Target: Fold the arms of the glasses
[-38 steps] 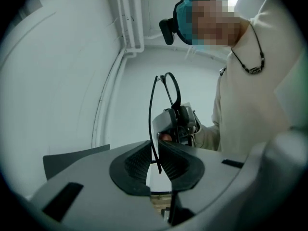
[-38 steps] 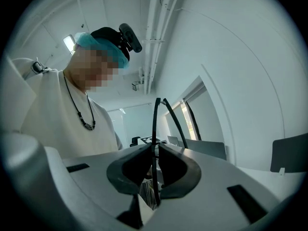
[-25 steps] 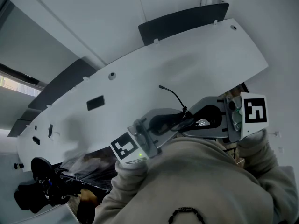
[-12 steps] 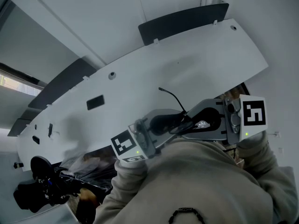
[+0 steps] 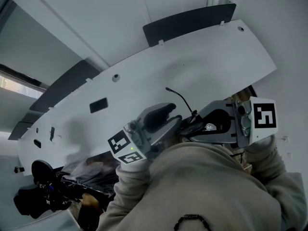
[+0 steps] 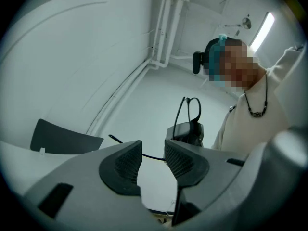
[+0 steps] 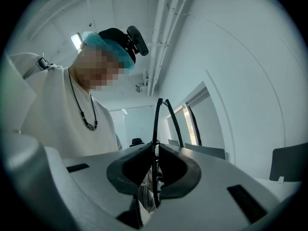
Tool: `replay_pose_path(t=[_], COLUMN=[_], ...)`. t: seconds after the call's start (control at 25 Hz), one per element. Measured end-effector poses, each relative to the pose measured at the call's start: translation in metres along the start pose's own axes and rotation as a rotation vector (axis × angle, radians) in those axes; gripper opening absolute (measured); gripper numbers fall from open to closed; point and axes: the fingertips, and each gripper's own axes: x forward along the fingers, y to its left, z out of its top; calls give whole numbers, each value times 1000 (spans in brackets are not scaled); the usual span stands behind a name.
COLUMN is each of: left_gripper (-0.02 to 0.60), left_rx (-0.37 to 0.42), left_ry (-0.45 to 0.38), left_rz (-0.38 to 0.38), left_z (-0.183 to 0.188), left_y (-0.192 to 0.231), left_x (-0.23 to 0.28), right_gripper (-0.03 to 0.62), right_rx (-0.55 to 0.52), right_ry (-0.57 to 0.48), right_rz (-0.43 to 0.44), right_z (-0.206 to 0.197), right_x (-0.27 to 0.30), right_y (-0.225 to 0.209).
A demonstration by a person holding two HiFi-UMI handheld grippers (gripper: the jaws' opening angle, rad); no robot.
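Black thin-framed glasses (image 7: 155, 124) sit pinched in the right claw (image 7: 154, 154), up above the white tabletop (image 5: 202, 52). The left claw (image 6: 153, 153) has just been opening, empty, beside them. One thin arm (image 5: 178, 96) juts far; next, I judge, swing it shut.

Grey two-jaw left gripper (image 6: 153, 159): jaws just been opening, now apart, nothing between. Grey right gripper (image 7: 154, 160): level, jaws clamped on black thin-framed glasses (image 7: 157, 119).

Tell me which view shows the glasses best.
The left gripper view: the glasses show a rim and one arm sticking out sideways. The right gripper view has them edge-on, clamped in the right gripper; the head view shows mostly one arm.
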Motion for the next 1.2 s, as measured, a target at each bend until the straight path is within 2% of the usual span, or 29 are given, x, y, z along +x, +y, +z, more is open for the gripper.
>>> replay_pose_path(t=[0.2, 0.56, 0.8, 0.84, 0.92, 1.2], left_gripper=[146, 152, 152, 149, 83, 52], left_rx=[-65, -93, -81, -77, -59, -16], left_ry=[13, -40, -53, -55, -60, -54], left_rz=[87, 63, 45, 47, 56, 43], left_z=[-8, 4, 16, 18, 22, 30], left_y=[15, 14, 10, 10, 12, 7], left_x=[2, 9, 10, 9, 6, 6], right_gripper=[58, 58, 58, 58, 58, 58], right_rx=[-33, -53, -50, -47, -47, -22], right_ry=[-35, -33, -24, -25, -28, 2], right_rz=[51, 157, 175, 175, 178, 168], right_z=[9, 8, 7, 7, 8, 4], right_x=[1, 9, 12, 12, 13, 12], right_y=[17, 35, 36, 36, 36, 34])
